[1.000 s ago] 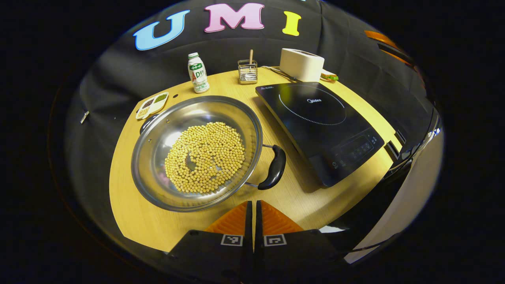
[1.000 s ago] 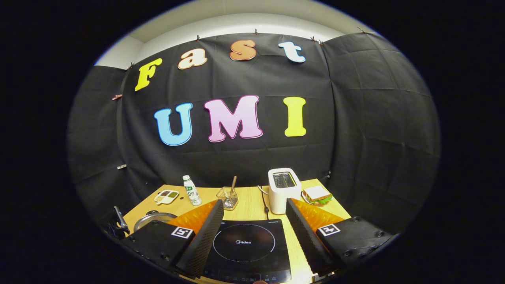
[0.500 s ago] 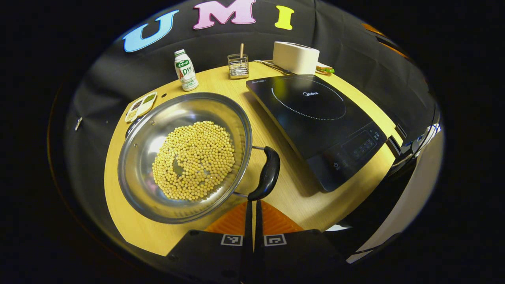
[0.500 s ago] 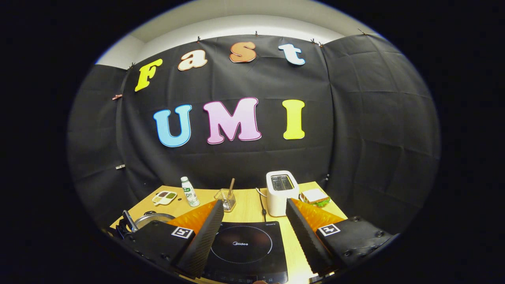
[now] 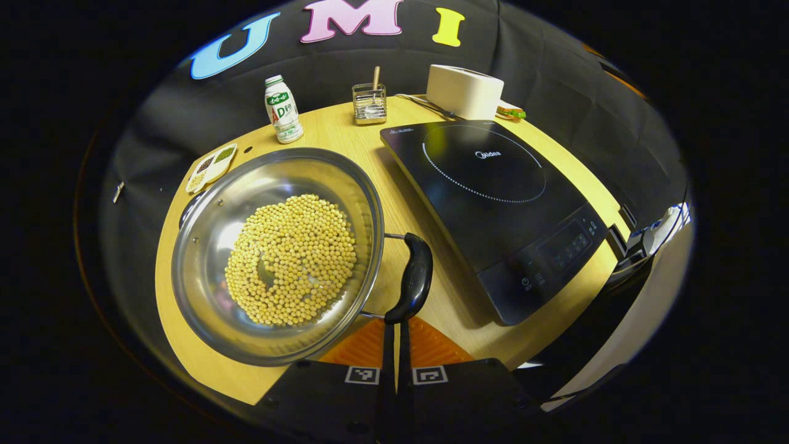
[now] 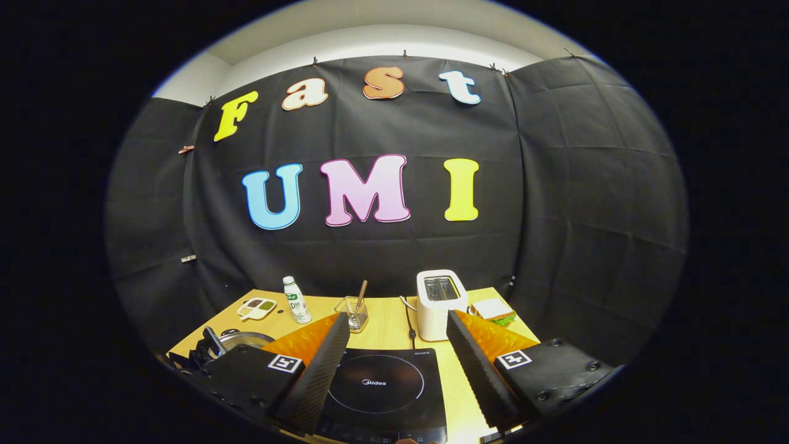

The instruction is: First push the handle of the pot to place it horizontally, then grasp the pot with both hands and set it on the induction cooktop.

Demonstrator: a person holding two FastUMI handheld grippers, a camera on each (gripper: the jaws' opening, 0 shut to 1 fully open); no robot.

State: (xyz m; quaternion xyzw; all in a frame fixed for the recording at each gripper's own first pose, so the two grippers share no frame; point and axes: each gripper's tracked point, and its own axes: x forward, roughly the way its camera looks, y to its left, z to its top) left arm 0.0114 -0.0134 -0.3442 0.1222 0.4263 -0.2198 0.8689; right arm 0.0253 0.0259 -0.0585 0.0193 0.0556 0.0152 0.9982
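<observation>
Left tongs clenched w/ nothing between them, tips sitting right at the lower end of the pot's near handle; looks like contact but can't confirm. Pot resting on the surface, holding a heap of soybeans, just left of the cooktop in the left gripper view; far handle peeking out at the rim's upper left. Step in hand, by my read: nudging the handle round so both handles are lying across, left-right. To do it well: keeping the closed tips low & square on the handle end, pushing slow so the pot is pivoting rather than sliding toward the cooktop edge; beans likely shifting if jerked. Right tongs spread wide, empty, hovering over the cooktop's front, waiting. Bottle, cutlery rack, toaster well apart, not in the way.
</observation>
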